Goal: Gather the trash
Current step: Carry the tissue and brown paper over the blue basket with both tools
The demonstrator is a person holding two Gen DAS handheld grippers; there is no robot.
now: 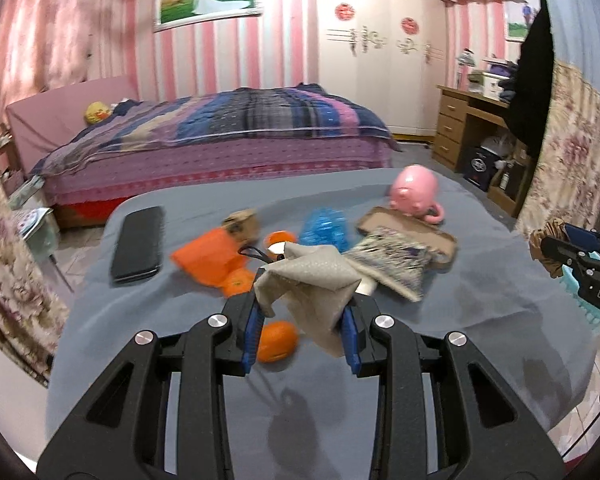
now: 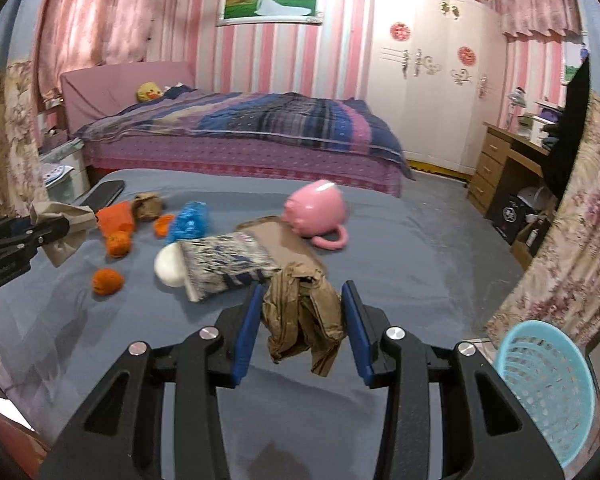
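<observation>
Grey paper was clamped in the left gripper, brown wrap in the right gripper, both held above the table. Basket sat right. Risk judged: loosely pinched scraps could be dropped short of it.

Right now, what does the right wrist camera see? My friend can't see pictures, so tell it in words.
The right gripper holds crumpled brown paper above a grey-blue table. A pink mug lies tipped over beyond it, near orange peels, and a light blue basket waits at lower right.
</observation>
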